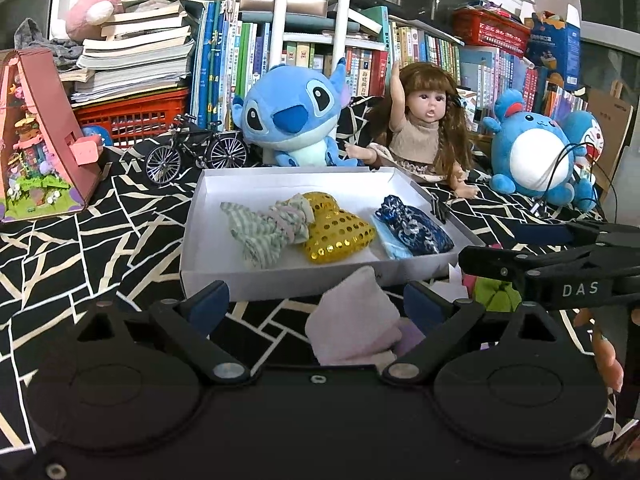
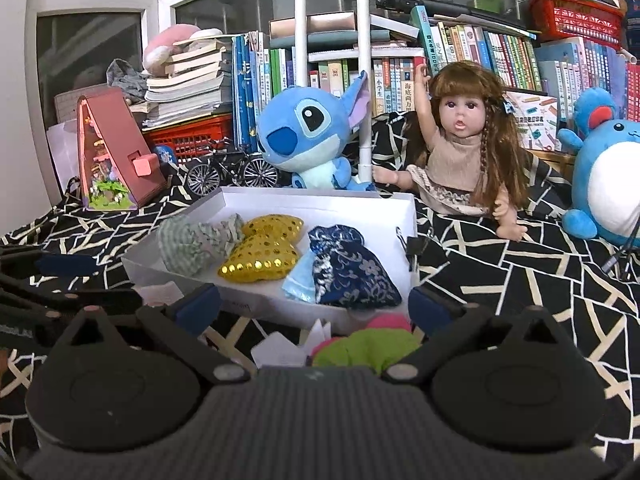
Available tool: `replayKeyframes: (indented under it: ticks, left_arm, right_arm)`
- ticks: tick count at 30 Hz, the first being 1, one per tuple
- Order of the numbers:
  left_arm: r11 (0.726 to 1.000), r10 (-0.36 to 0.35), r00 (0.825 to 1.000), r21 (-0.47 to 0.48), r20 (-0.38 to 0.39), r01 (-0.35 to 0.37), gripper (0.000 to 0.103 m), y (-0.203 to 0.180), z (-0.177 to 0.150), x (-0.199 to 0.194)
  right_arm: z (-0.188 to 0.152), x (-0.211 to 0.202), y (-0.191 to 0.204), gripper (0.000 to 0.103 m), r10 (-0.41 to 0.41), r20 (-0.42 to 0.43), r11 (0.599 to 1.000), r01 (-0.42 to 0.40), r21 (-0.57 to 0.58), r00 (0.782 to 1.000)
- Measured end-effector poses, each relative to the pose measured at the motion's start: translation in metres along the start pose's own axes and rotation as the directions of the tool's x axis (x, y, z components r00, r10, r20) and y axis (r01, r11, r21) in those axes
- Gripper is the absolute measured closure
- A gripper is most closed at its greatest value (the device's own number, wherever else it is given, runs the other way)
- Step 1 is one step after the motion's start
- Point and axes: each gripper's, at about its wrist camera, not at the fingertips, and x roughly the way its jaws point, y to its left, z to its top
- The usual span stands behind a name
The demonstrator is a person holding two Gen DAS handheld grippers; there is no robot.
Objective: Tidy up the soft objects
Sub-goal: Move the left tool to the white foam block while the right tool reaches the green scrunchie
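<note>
Hovering left gripper [image 1: 316, 300] spread over pale cloth [image 1: 352, 328], seemingly untouched, near box [image 1: 280, 280] edge.

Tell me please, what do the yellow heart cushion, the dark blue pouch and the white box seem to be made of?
The yellow heart cushion looks like stuffed fabric covered in shiny gold sequins: round discs glint on it. The dark blue pouch seems a satin or brocade cloth, with a silvery floral pattern and soft sheen. The white box is probably matte cardboard, judging by its thin straight walls.
</note>
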Motion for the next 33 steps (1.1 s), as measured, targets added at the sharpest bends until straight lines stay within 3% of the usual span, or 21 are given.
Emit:
replayKeyframes:
  ticks: [33]
  left_arm:
    - [1.0,-0.027,0.999,-0.008,-0.041,0.026,0.007,0.0,-0.06,-0.041]
  right_arm:
    - [-0.047,-0.02,-0.012,0.0,-0.118,-0.054,0.993,0.118,0.001,0.992]
